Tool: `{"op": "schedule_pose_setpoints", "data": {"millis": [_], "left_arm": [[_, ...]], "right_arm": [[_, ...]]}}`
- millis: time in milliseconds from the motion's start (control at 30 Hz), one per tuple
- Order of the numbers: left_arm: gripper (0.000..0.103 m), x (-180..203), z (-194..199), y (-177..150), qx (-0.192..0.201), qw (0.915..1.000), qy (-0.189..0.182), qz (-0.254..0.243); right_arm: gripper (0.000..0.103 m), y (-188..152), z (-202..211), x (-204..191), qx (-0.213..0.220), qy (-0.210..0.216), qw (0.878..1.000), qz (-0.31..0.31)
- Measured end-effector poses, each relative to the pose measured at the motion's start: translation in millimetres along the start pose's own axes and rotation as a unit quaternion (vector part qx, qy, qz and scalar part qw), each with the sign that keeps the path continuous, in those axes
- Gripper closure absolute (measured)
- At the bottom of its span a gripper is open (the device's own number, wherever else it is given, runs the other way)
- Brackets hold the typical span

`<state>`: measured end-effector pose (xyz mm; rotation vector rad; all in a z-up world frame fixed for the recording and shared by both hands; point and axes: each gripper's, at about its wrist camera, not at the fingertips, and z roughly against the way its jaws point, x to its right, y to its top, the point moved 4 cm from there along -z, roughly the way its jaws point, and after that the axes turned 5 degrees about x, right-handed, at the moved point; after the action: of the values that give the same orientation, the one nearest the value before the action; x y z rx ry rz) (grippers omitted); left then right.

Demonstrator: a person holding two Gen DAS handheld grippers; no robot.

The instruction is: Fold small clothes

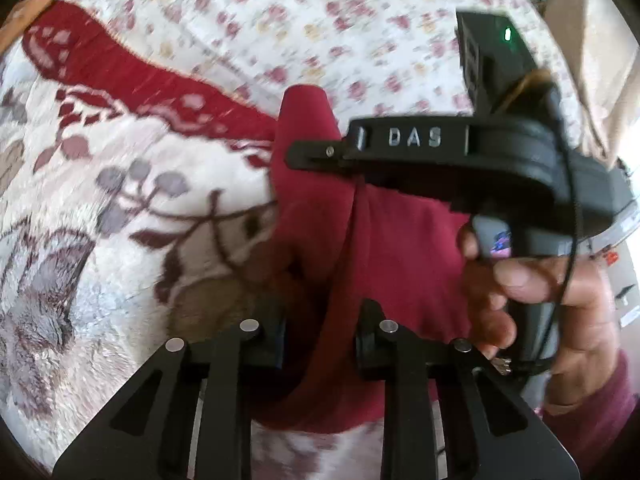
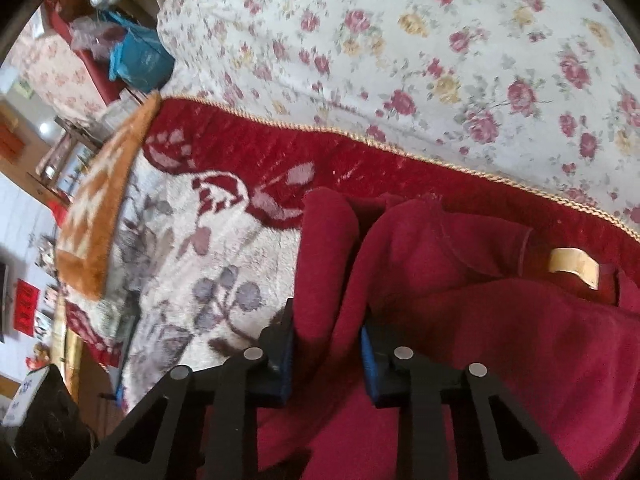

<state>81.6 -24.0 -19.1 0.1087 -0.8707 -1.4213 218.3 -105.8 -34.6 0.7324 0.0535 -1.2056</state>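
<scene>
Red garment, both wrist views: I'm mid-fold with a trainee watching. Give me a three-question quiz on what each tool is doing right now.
1. True or false: the left tool has the red garment between its fingers.
2. Multiple choice: in the right wrist view, the right tool grips A) the orange cloth, B) a bunched fold of the red garment, C) nothing.
3. Short answer: what does the garment rest on?

Key
1. True; cloth runs up between the fingers.
2. B.
3. The plush patterned blanket with its red border, which lies over a floral sheet.
</scene>
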Motion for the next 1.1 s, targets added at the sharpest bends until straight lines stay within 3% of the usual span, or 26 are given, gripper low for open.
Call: {"op": "schedule_pose_setpoints", "data": {"millis": [233,567,700,867,933,1000,1033,1100], "left_arm": [[0.084,74.6,7.2,10.5,0.006,0.9979,-0.018,-0.062],[0.085,204.9,-35.7,-9.7,-0.023,0.9863,-0.055,-0.154],[0.085,234.7,-71.8,-31.6,-0.049,0.9834,-0.053,-0.166],[0.085,253.8,-109.9,-50.6,-0.077,0.9813,-0.041,-0.172],[0.081,255.5,-104.5,-51.1,-0.080,0.9792,-0.045,-0.181],[0.063,253.9,-86.5,-47.6,-0.090,0.9754,-0.080,-0.185],[0.059,251.8,-70.9,-46.2,-0.096,0.9728,-0.100,-0.185],[0.049,238.4,-42.6,-39.4,-0.079,0.9723,-0.106,-0.193]], "right_arm": [[0.082,5.7,70.2,29.0,0.050,0.034,0.998,-0.032],[0.084,-13.8,186.0,119.5,0.124,0.005,0.989,-0.080],[0.085,-44.6,201.8,168.1,0.128,-0.019,0.984,-0.120],[0.085,-71.9,187.8,223.8,0.113,-0.073,0.976,-0.170],[0.085,-77.8,175.8,236.0,0.101,-0.084,0.974,-0.187],[0.085,-82.1,174.7,242.6,0.106,-0.075,0.970,-0.206],[0.081,-83.3,178.2,242.1,0.113,-0.068,0.968,-0.213],[0.070,-87.8,191.5,237.1,0.119,-0.065,0.966,-0.220]]}}
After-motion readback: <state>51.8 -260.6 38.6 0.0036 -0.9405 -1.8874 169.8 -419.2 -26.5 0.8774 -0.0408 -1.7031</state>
